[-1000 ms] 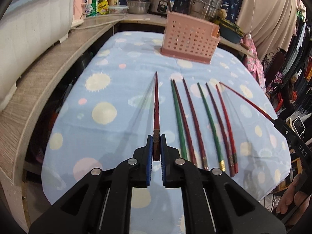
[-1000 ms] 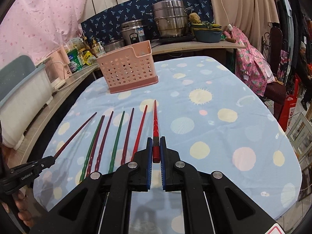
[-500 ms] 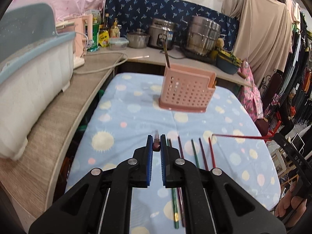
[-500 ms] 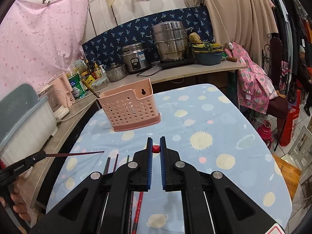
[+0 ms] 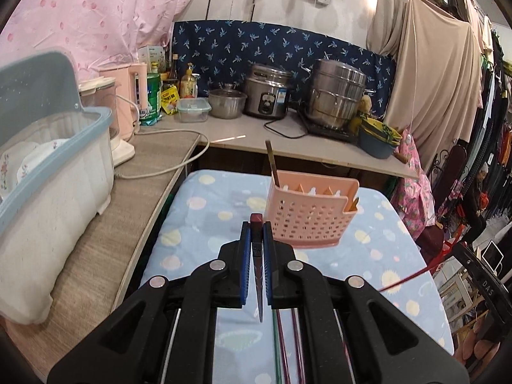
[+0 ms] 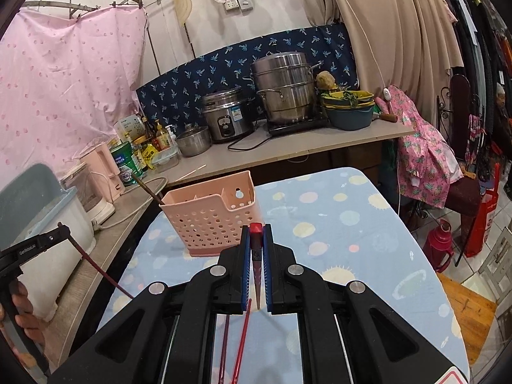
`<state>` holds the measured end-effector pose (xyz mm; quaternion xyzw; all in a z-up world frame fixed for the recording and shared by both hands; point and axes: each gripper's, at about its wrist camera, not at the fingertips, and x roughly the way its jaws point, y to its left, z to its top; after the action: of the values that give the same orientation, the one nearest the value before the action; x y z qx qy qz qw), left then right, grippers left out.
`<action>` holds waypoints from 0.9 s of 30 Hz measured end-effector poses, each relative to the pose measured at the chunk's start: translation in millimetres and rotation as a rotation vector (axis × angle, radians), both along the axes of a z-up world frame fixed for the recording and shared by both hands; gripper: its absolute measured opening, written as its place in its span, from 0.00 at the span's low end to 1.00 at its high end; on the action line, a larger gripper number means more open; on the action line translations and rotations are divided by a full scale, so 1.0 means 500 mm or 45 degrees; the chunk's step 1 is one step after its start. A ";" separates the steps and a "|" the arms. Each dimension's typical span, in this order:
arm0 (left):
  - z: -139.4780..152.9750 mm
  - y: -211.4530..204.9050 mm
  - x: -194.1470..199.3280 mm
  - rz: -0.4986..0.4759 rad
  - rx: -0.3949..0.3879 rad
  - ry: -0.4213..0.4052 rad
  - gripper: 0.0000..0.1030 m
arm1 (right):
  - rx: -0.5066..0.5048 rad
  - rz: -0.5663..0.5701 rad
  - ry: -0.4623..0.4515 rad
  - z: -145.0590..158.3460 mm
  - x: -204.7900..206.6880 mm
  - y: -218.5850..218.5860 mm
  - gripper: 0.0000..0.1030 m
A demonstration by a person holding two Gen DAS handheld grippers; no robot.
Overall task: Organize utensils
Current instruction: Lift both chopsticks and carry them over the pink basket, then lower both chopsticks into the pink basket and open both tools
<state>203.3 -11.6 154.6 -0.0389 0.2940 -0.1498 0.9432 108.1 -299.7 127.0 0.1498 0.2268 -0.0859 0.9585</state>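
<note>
While aloft, two clamped chopsticks.

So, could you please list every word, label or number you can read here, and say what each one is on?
"GenRobot.AI": on the left gripper.
"DAS": on the right gripper, partly cut off.
Green tin, yellow packet, rice cooker sticker: print too small to read.

Both grippers, left gripper and right gripper, were matte black plastic, with blue ribbed pads on the fingers and round silver screws at the linkage joints. White lettering marked each gripper's side. Red-outlined sticker at right gripper's corner.
</note>
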 end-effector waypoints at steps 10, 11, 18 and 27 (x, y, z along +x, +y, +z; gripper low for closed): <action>0.116 -0.045 0.044 -0.017 -0.024 -0.135 0.07 | 0.007 0.058 -0.144 0.111 0.075 -0.013 0.07; 0.131 -0.051 0.050 -0.015 -0.030 -0.157 0.07 | 0.017 0.063 -0.170 0.126 0.084 -0.017 0.07; 0.230 -0.079 0.102 0.011 -0.104 -0.313 0.07 | 0.100 0.082 -0.341 0.223 0.157 -0.032 0.07; 0.228 -0.120 0.186 0.034 -0.117 -0.370 0.07 | 0.139 0.078 -0.361 0.222 0.271 -0.042 0.07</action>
<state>296.3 -71.8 268.8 -0.0637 0.1466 -0.1545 0.9750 243.4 -320.6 238.1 0.2055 0.0978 -0.0222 0.9735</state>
